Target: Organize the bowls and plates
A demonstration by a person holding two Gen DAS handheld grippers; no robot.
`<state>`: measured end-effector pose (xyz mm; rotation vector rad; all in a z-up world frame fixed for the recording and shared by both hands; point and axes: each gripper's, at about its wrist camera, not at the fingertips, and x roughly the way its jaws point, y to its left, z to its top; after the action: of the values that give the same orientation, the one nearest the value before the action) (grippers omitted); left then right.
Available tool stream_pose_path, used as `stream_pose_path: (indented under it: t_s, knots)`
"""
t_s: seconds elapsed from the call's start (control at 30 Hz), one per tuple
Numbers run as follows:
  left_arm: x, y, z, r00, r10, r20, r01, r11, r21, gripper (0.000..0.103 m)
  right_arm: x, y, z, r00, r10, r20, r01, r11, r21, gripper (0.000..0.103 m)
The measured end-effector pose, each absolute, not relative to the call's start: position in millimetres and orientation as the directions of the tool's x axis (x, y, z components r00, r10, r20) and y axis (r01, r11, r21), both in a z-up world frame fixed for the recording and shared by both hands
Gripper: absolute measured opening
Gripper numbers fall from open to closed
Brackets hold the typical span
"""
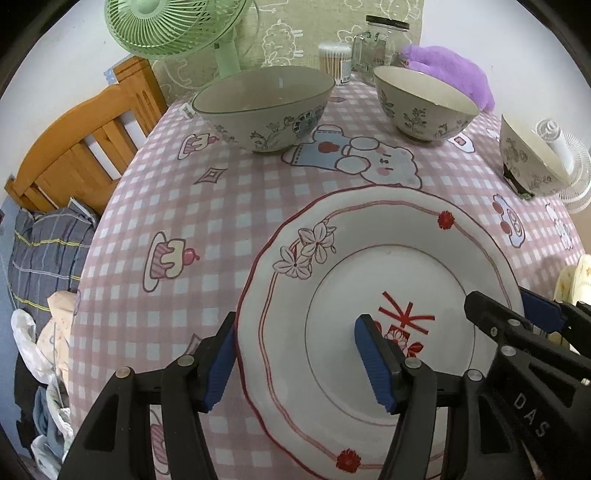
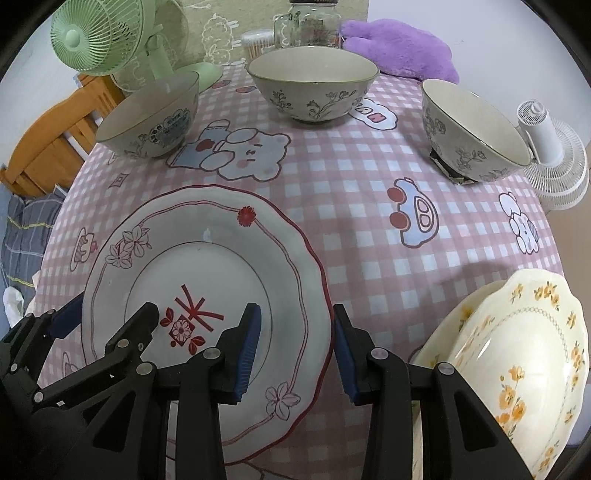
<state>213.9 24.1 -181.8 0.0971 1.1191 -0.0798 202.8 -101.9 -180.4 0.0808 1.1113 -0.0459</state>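
A white plate with red trim (image 1: 369,266) (image 2: 207,258) lies on the pink checked tablecloth (image 1: 184,206). My left gripper (image 1: 297,321) stands open astride the plate's left rim, one finger outside it and one over the well. My right gripper (image 2: 295,308) is open astride the right rim in the same way. Each gripper also shows in the other's view, the right gripper (image 1: 506,302) and the left gripper (image 2: 109,310). Three flowered bowls (image 2: 151,114) (image 2: 314,85) (image 2: 476,129) stand farther back. Two yellow-flowered plates (image 2: 517,350) sit at the right, the upper one tilted.
A green fan (image 2: 81,37), a glass jar (image 2: 306,22), a swab tub (image 2: 255,40) and a purple plush (image 2: 399,48) line the back edge. A white fan (image 2: 554,155) lies by the right bowl, which rests tilted. A wooden frame (image 1: 74,147) and bedding lie beyond the left edge.
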Motion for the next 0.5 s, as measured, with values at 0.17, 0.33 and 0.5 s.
stream_pose_path:
  t_s: [0.17,0.33,0.5]
  knots:
    - [225.4,28.0,-183.2,0.431,-0.037,-0.902,0.102,0.995,0.008,0.064,215.3,-99.6,-182.4,0.450,-0.015,-0.893,0.056,0.998,0.012,0.043]
    - [236.0,32.4,-184.3,0.417,-0.064,-0.906,0.085,0.996,-0.032,0.063,229.5,-101.9,-186.5,0.438,0.000,-0.899,0.053,0.998,0.026,0.044]
    - [239.0,32.2,-184.6,0.429,-0.067,-0.901,0.085,0.996,-0.034,0.061,234.3,-101.4,-188.3,0.442,0.012,-0.897,0.052,0.998,0.039,0.046]
